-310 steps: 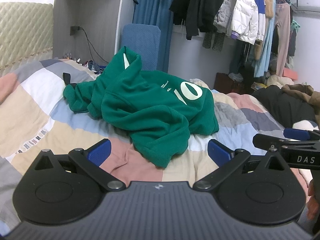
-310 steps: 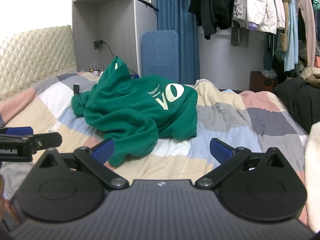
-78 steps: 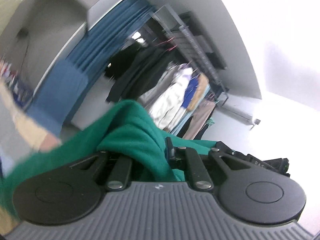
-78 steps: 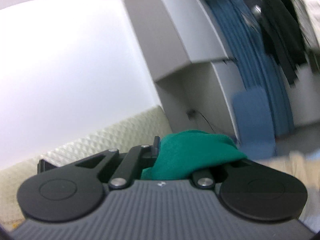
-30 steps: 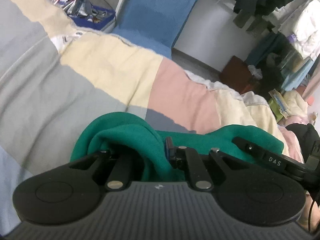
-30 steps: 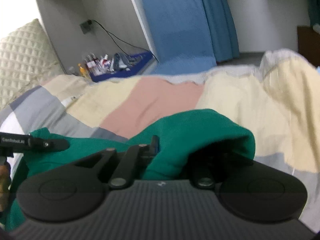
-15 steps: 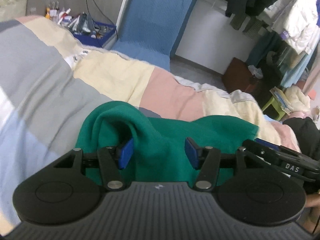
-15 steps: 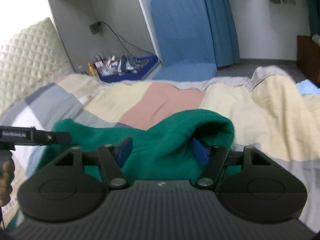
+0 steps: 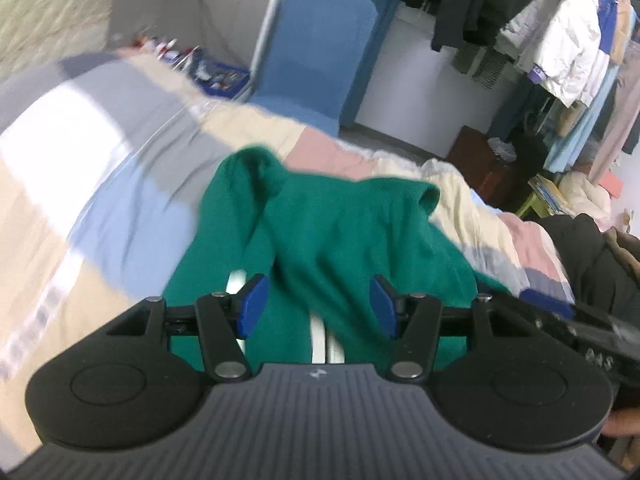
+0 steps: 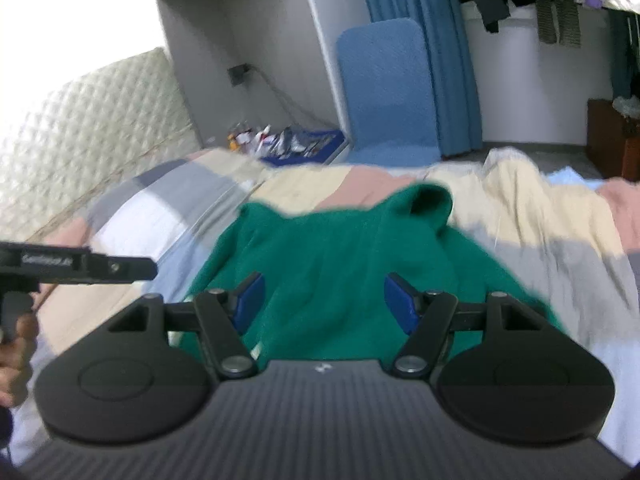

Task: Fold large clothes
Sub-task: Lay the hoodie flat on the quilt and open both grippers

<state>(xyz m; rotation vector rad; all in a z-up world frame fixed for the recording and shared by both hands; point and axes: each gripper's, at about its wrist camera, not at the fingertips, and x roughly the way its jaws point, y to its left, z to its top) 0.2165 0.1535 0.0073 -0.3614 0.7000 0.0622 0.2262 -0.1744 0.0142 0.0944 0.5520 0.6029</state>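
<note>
Two tools hang over the bed, and both are open with nothing in them. The left tool has its blue pads spread wide, and the green top lies below them, not pinched. The right tool looks the same: pads apart, cloth under them but not held. The top lies spread on the checked bed cover, with its two far corners bunched up a little. It looks laid out flat like this so it can be folded next. White marks show on the near part of the top in the left view. The tools sit side by side, likely so each can take one side of the top. No fold looks done yet, so the job seems near its start.
</note>
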